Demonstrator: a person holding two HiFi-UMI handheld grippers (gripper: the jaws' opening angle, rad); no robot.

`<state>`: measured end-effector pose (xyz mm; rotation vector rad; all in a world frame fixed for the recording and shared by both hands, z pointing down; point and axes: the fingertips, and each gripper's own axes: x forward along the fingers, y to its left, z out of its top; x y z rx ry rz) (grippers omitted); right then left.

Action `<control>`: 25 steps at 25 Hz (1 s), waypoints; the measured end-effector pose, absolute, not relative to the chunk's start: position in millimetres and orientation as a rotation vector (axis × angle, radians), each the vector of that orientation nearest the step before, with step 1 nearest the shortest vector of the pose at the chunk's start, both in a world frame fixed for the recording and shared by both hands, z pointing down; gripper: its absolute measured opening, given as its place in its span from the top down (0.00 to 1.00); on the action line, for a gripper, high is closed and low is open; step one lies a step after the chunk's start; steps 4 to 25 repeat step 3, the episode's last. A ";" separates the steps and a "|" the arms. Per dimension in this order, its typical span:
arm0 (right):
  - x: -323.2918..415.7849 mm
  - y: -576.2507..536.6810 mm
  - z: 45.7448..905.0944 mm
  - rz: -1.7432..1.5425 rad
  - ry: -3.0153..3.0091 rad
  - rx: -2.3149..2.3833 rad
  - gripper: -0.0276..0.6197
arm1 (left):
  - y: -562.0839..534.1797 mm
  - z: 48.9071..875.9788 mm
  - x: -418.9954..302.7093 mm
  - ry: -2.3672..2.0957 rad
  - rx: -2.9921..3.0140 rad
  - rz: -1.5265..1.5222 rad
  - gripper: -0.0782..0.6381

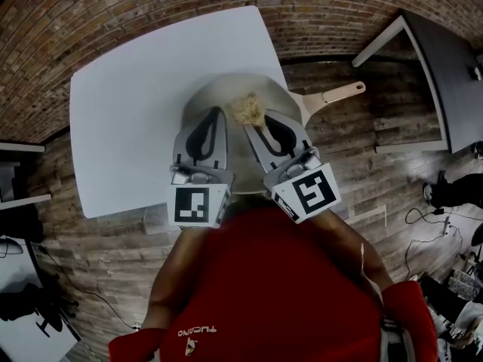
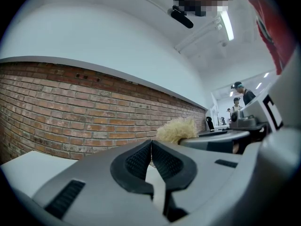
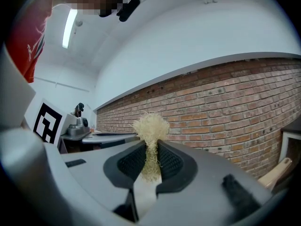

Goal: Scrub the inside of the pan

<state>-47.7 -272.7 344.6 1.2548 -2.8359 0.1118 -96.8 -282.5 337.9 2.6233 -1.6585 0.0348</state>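
While right gripper [image 3: 150, 150] clamps scrubber [image 3: 150, 126], left gripper [image 2: 151, 149] closed, empty; pan [image 1: 220, 93] handle [image 1: 339, 94] points right.

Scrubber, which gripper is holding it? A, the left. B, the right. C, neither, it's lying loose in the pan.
B: the scrubber is pinched between the jaws of the right gripper, while the left gripper is shut on nothing.

Left tongs [image 2: 151, 147]: I read the jaws as pressed together, with nothing between them.
Right tongs [image 3: 150, 147]: the jaws are clamped on a pale fibre scrubber [image 3: 150, 125], whose tuft sticks out past the tips.
Pose: both tongs point forward side by side, tips angled slightly toward each other.
Arms: left forearm [image 1: 167, 285] and right forearm [image 1: 358, 251] are bare and tucked close to the torso.
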 end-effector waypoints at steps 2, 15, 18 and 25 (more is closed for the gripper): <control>-48.5 -272.3 344.3 0.109 -2.833 1.253 0.84 | -282.7 337.1 -98.1 -1.663 2.613 0.025 0.87; -49.0 -272.1 344.2 0.108 -2.832 1.252 0.84 | -282.8 336.6 -98.6 -1.666 2.608 0.020 0.87; -49.0 -272.1 344.2 0.108 -2.832 1.252 0.84 | -282.8 336.6 -98.6 -1.666 2.608 0.020 0.87; -49.0 -272.1 344.2 0.108 -2.832 1.252 0.84 | -282.8 336.6 -98.6 -1.666 2.608 0.020 0.87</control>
